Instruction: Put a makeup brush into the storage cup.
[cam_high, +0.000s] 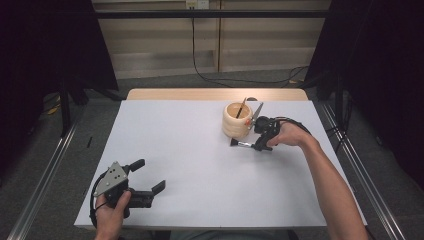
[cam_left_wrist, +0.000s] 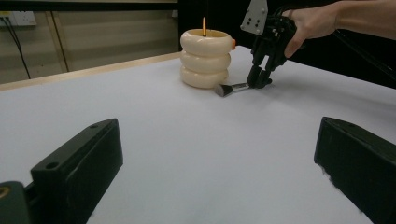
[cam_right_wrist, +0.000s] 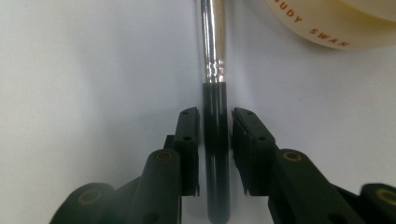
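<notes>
A white rectangular table top (cam_high: 200, 165) takes up the middle of the high view, its pale wooden far edge (cam_high: 215, 94) showing at the upper centre. Grey floor surrounds it, metal rails run along the lower left and lower right, and beyond it stand a beige wall with black cables and dark curtains in both upper corners.

At the lower left of the high view the left gripper (cam_high: 150, 176) rests on the table in the person's left hand (cam_high: 111, 212), its 2 black jaws spread wide with bare table between them; in the left gripper view they rise from the lower corners, cut off by the frame edge.

Farther off, right of centre, the slim makeup brush with a black handle, silver ferrule and dark bristles (cam_high: 243, 144) lies flat on the table just beside the cream ribbed holder of 3 stacked rings (cam_high: 235, 121). Thin sticks and an orange bit poke out of the holder; what they are is hard to make out.

The right gripper (cam_high: 261, 146) points down at the brush's handle end, held by the right hand (cam_high: 289, 134). In the right gripper view the jaws flank the black handle (cam_right_wrist: 215, 140) closely, with thin slits of white on both sides, so whether the pads press it cannot be told. The bristles lie past the top edge, and the holder (cam_right_wrist: 327, 23) is cropped at the upper right.
</notes>
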